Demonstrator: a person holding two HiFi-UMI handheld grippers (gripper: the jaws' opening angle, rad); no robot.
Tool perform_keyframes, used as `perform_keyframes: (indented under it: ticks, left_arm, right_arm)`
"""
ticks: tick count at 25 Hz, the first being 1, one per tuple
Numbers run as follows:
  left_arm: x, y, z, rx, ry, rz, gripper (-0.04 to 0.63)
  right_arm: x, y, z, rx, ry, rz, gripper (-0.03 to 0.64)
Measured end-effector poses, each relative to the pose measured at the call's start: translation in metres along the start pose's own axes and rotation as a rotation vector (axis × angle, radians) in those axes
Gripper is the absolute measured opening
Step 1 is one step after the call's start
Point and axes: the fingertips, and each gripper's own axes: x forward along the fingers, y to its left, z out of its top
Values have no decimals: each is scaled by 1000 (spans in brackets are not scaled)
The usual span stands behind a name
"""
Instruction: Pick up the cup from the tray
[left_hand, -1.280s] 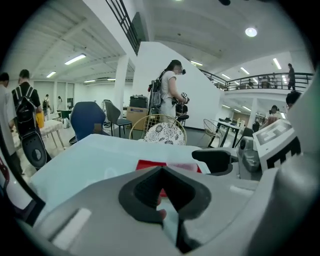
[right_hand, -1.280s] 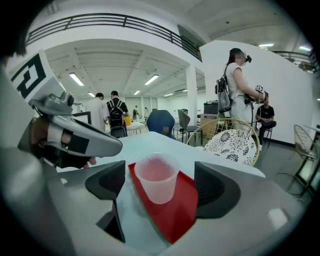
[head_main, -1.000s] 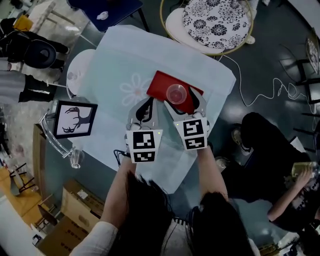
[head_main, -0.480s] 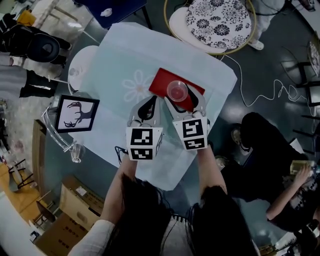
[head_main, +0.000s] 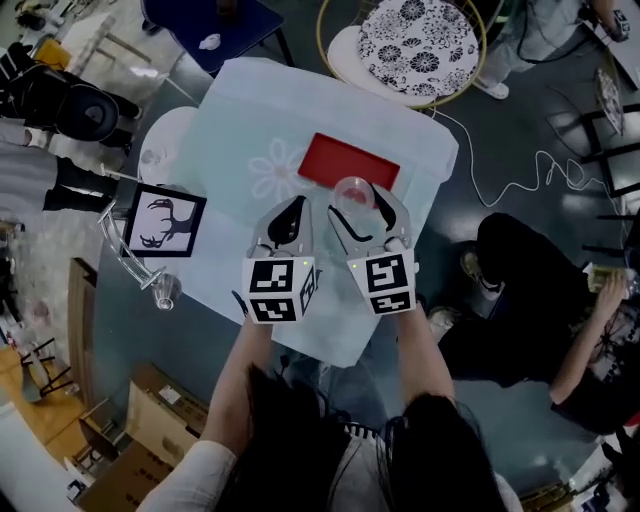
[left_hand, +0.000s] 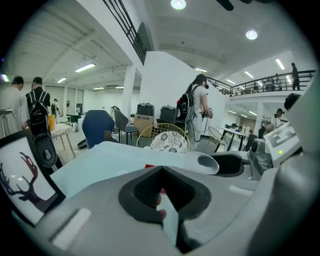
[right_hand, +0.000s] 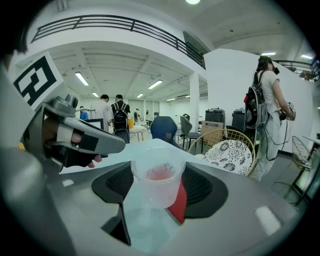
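Observation:
A clear plastic cup (head_main: 354, 192) stands upright between the jaws of my right gripper (head_main: 360, 205), which is shut on it. The cup hangs just off the near edge of the red tray (head_main: 349, 160) on the pale tablecloth (head_main: 230, 120). In the right gripper view the cup (right_hand: 158, 179) fills the gap of the right gripper (right_hand: 158, 192), with the red tray (right_hand: 178, 204) behind it. My left gripper (head_main: 287, 218) hovers beside it on the left, jaws shut and holding nothing. In the left gripper view the left gripper (left_hand: 162, 170) is shut and the cup's rim (left_hand: 206, 162) shows at the right.
A framed deer picture (head_main: 165, 221) and an upturned glass (head_main: 165, 293) sit left of the table. A round floral-cushioned chair (head_main: 418, 45) stands beyond it, a white stool (head_main: 163, 146) at the left, and a person (head_main: 520, 290) sits at the right. A cable (head_main: 520, 165) trails on the floor.
The right gripper has drawn the cup off the tray toward me; it was over the tray's middle before. The left gripper stayed alongside, shut.

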Motion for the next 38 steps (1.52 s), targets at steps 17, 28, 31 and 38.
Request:
perform_keyframes:
  ticks: [17,28,31,38]
  left_arm:
    - [-45,-3,-55,-60,7,14,0]
    - [-57,7,-71,-84,9,32,0]
    - [-59,12,-70,-77,4,53,0]
    - [-58,20,-74,-86,17,68,0]
  right_arm:
    - [-29,54,-64,34,36,-21,322]
    - [-25,56,-93,52,69,-54,322]
    - [-26,57,-94,33,71,-49,327]
    - [-26,59,-84,112,15,-8,357]
